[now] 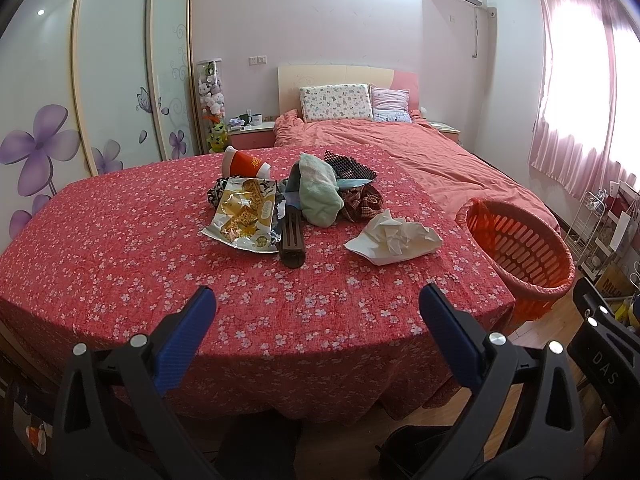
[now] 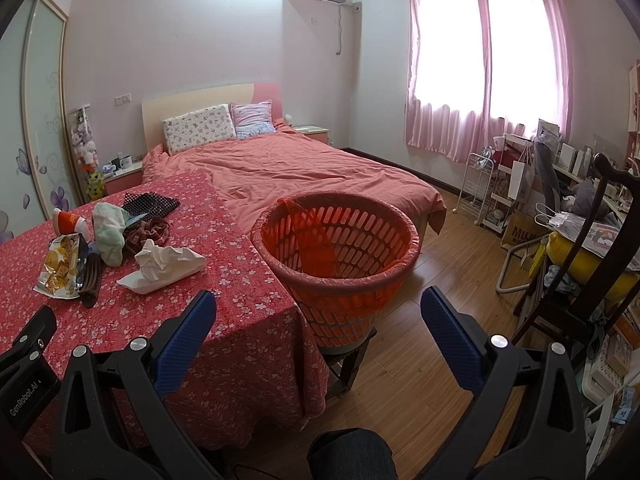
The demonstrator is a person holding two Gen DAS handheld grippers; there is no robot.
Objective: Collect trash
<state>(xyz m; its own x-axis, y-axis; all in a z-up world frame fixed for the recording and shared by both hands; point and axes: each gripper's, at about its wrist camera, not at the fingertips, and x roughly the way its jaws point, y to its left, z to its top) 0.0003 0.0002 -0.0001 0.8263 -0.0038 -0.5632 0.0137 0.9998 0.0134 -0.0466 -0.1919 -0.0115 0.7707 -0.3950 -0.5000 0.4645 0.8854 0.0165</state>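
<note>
On the red flowered tablecloth [image 1: 120,248] lie a crumpled white tissue [image 1: 394,238], a yellow and silver snack bag [image 1: 246,212], a red and white cup on its side [image 1: 246,163], a brown hair clip [image 1: 292,240], a green towel [image 1: 318,190] and dark cloths [image 1: 362,200]. An orange slatted basket [image 1: 520,248] with a pink liner stands off the table's right edge. My left gripper [image 1: 318,306] hangs open above the near table edge, short of the pile. My right gripper [image 2: 318,308] is open too, facing the basket [image 2: 340,248], with the tissue [image 2: 160,266] to its left.
Behind the table is a bed [image 2: 304,172] with a pink cover. A dark wooden chair [image 2: 580,260] and cluttered shelves [image 2: 516,184] stand at the right over wooden floor [image 2: 440,264]. A wardrobe with flower prints [image 1: 60,120] lines the left wall.
</note>
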